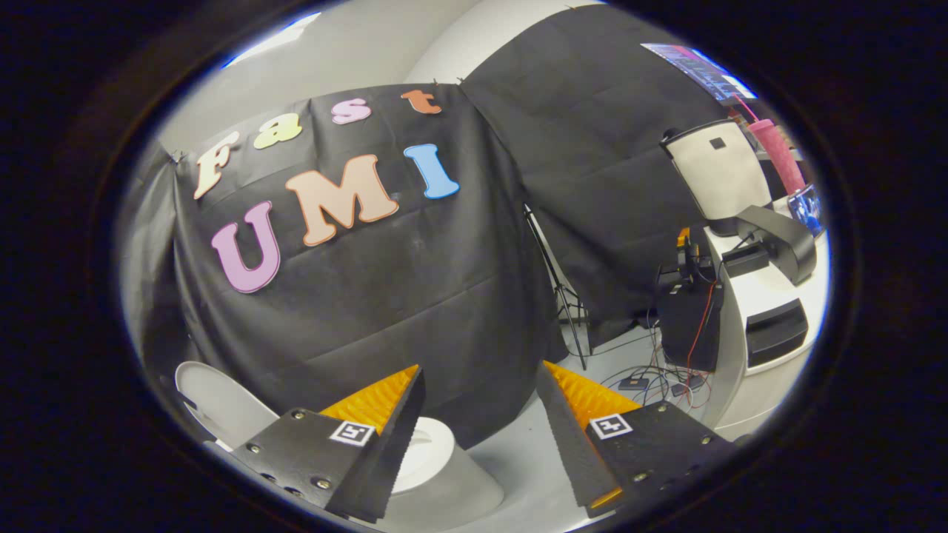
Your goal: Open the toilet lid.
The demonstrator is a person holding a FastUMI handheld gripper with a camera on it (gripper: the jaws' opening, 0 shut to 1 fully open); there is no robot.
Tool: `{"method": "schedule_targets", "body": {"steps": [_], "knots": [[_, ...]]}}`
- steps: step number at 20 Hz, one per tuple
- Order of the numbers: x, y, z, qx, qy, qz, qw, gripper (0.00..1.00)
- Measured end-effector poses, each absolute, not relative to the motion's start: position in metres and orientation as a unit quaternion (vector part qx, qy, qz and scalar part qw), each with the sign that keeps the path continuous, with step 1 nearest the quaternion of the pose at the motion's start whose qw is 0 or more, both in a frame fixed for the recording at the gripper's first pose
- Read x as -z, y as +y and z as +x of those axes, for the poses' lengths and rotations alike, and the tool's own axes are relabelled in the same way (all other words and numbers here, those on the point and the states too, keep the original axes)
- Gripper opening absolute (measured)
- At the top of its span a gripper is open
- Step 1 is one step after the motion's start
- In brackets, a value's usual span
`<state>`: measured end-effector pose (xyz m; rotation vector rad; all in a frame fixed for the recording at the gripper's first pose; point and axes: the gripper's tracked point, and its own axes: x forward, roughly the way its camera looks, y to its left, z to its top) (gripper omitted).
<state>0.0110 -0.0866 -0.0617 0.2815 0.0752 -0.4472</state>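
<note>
My gripper (481, 385) hangs above the booth floor (518, 451) with its jaws spread wide and nothing between them. The black cloth wall (415, 296) fills the gap ahead of my fingers.

The toilet (437, 474) sits low beneath my left finger, a white body partly hidden behind it. The white oval that I take for the toilet lid (218, 403) stands beyond that finger and to its left, near the foot of the cloth wall. It appears to lean up and back instead of lying flat on the bowl, though my own finger covers the hinge and I cannot tell how far it has swung.

If the lid does stand raised, my judgement is that the lifting is largely done and the step in hand is to leave it resting safely. To do that well I would keep my jaws apart, come away slowly, and avoid brushing the lid's edge, since a nudge could tip it forward again. If it needs more travel, I would dip down and left, hook one finger under the front rim, and push upward in an arc about the hinge without pinching.

Well apart to my right stand a white machine (770, 311), a tripod (559, 289) and loose cables (652, 377) on the floor, which I should steer clear of.
</note>
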Motion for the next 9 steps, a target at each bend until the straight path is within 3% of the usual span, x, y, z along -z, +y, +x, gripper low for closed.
{"method": "schedule_targets", "body": {"steps": [9], "knots": [[0.0606, -0.0842, 0.0115, 0.219, 0.038, 0.138, 0.965, 0.90]]}}
